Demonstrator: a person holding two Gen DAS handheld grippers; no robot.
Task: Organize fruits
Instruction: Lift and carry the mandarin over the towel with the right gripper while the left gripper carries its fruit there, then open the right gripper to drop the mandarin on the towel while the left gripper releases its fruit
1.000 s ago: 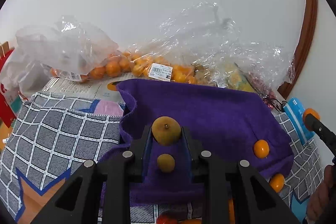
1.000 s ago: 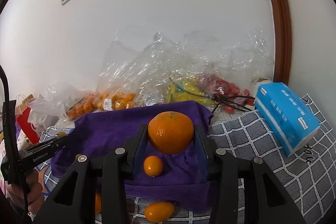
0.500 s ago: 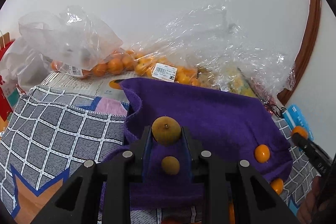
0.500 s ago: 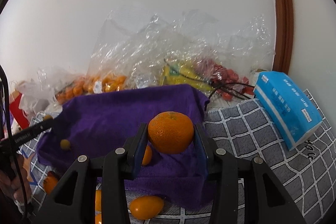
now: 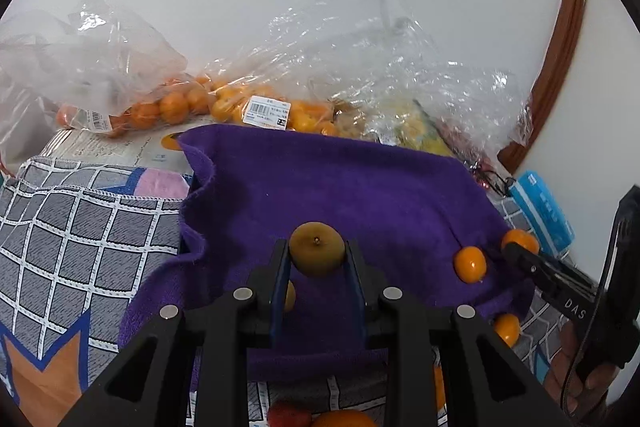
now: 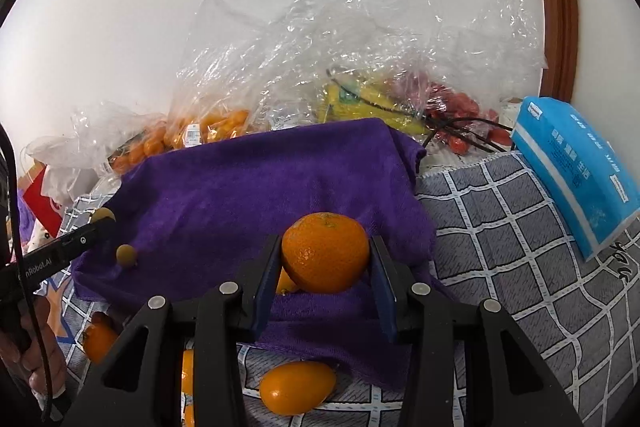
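My left gripper (image 5: 316, 247) is shut on a small brownish-yellow round fruit (image 5: 316, 254), held just above the near part of a purple towel (image 5: 340, 187). A second such fruit (image 5: 289, 295) lies on the towel behind the left finger. My right gripper (image 6: 325, 247) is shut on a large orange (image 6: 325, 251) over the towel's (image 6: 260, 187) near right part. A small orange fruit (image 5: 470, 264) rests on the towel beside the right gripper (image 5: 516, 249). In the right wrist view the left gripper (image 6: 102, 219) shows at the towel's left edge, near the lying brown fruit (image 6: 126, 254).
Clear bags of small oranges (image 5: 176, 107), bananas (image 6: 360, 103) and red fruit (image 6: 452, 107) line the wall behind the towel. A blue tissue pack (image 6: 576, 167) lies on the checked cloth (image 6: 500, 247) at right. Loose orange fruits (image 6: 297, 387) lie before the towel's near edge.
My right gripper has sunk toward the towel with the orange, and in the left wrist view it has come closer. The left gripper has turned slightly, still gripping the brown fruit.
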